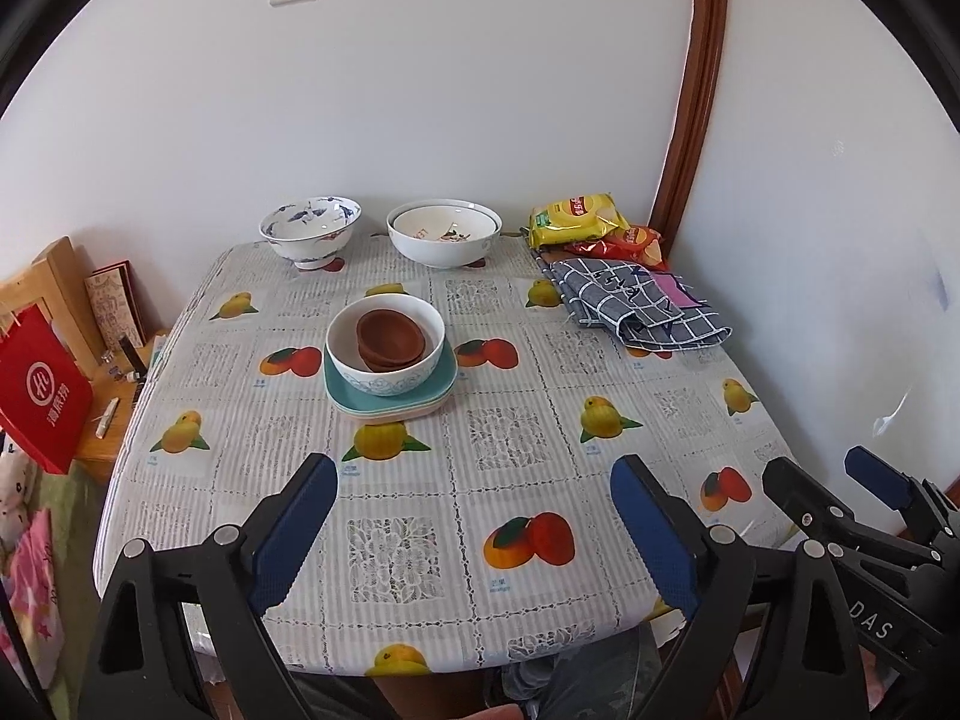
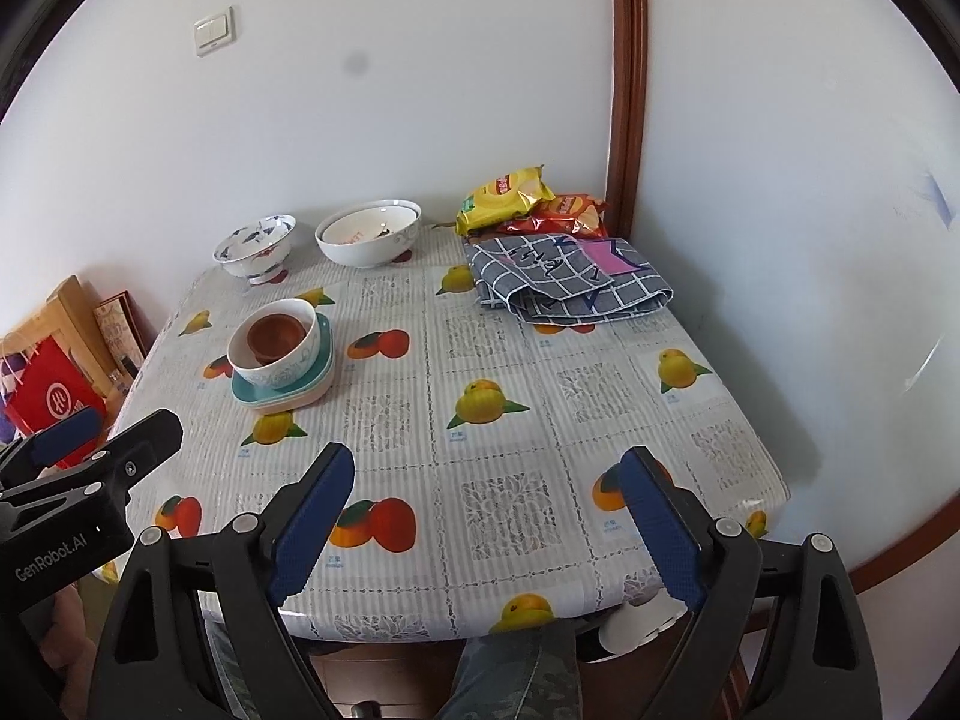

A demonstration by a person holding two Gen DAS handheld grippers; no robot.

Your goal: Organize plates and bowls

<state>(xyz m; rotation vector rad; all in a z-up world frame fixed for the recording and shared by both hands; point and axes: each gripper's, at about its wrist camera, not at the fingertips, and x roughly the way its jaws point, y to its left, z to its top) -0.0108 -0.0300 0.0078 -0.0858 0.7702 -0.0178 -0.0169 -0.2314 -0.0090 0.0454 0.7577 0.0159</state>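
Observation:
Near the table's middle stands a stack. A white bowl (image 1: 414,369) (image 2: 282,373) holds small brown bowls (image 1: 390,339) (image 2: 276,333) and rests on a teal plate (image 1: 354,391) (image 2: 324,360) with paler plates under it. At the back stand a blue-patterned footed bowl (image 1: 310,231) (image 2: 255,246) and a large white bowl (image 1: 444,240) (image 2: 367,249). My left gripper (image 1: 473,465) (image 2: 117,423) hovers open over the near table, well short of the stack. Beside it, my right gripper (image 2: 487,457) (image 1: 831,471) is open too. Neither holds anything.
A fruit-print tablecloth (image 1: 510,438) (image 2: 510,420) covers the table. Snack bags (image 1: 576,216) (image 2: 504,195) and a folded checked cloth (image 1: 642,306) (image 2: 570,282) fill the back right corner. A red bag (image 1: 42,396) and wooden furniture (image 1: 66,276) stand left. Walls close in behind and to the right.

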